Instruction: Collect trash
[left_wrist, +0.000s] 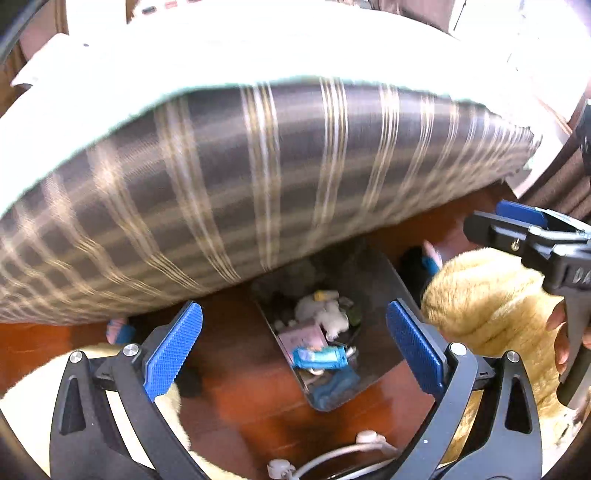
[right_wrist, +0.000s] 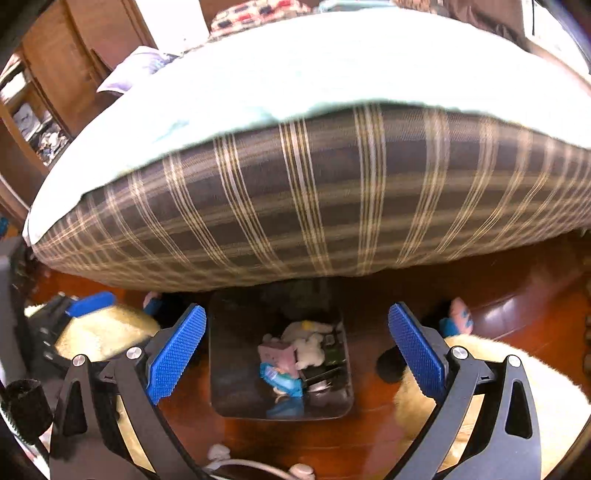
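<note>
Dark rectangular trash bin (left_wrist: 373, 295) sits on the reddish-brown wooden floor (left_wrist: 240, 387), lower centre of both wrist views, its far end tucked under the bed edge. Inside: blue crumpled plastic wrapper (left_wrist: 319, 358), pink small carton (left_wrist: 301, 338), white crumpled tissue wads (left_wrist: 327, 314), more mixed scraps below, too blurred to name. Same contents in the right view: blue wrapper (right_wrist: 279, 380), pink carton (right_wrist: 277, 352), white wads (right_wrist: 308, 345), bin wall (right_wrist: 229, 354).

Left tool (left_wrist: 295, 349) hangs above the bin, blue ribbed pads (left_wrist: 173, 350) spread as wide as they go, nothing between them, nothing gripped. Right tool (right_wrist: 297, 354) same: pads (right_wrist: 177, 354) fully apart, empty, bin framed between them. The right tool also shows at the right edge of the left view, a hand (left_wrist: 561, 332) on its grip.

Fluffy cream-yellow slippers (left_wrist: 487, 306) flank the bin left and right; in the right view one at lower right (right_wrist: 517, 387). White cable (left_wrist: 332, 458) at bottom centre.

Above the bin, a mattress with a grey-and-tan plaid side (left_wrist: 258, 184) fills mid frame, pale mint sheet (left_wrist: 258, 48) on top. Brown wooden shelving (right_wrist: 40, 110) at upper left of the right view.
</note>
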